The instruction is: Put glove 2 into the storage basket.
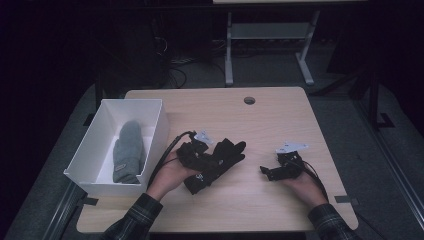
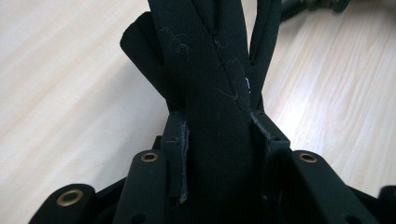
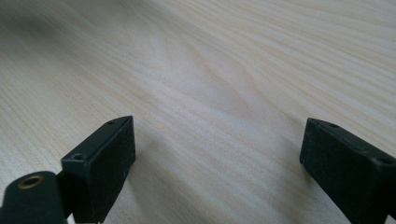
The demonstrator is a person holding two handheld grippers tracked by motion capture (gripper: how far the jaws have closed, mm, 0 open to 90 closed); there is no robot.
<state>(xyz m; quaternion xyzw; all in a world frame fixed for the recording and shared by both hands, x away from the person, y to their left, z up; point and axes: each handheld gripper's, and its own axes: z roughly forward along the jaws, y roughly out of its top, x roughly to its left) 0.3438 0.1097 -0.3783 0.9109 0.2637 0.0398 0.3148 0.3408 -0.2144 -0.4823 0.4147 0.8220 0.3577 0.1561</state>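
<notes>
high view: left gripper (image 1: 196,152) clamps black glove (image 1: 220,159), fingertips pointing up-right; right gripper (image 1: 272,172) fingers apart.

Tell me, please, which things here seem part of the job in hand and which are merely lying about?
Seemingly part of the job:
- black glove, clamped between the jaws of the left gripper
- grey glove, lying inside the white box
- right gripper, jaws apart over bare wood

Just there:
- table with its cable hole
- desk frame on the floor behind

light: dim, dark surroundings | gripper views: brighter, soft shadows | focus: near parts slightly blurred
</notes>
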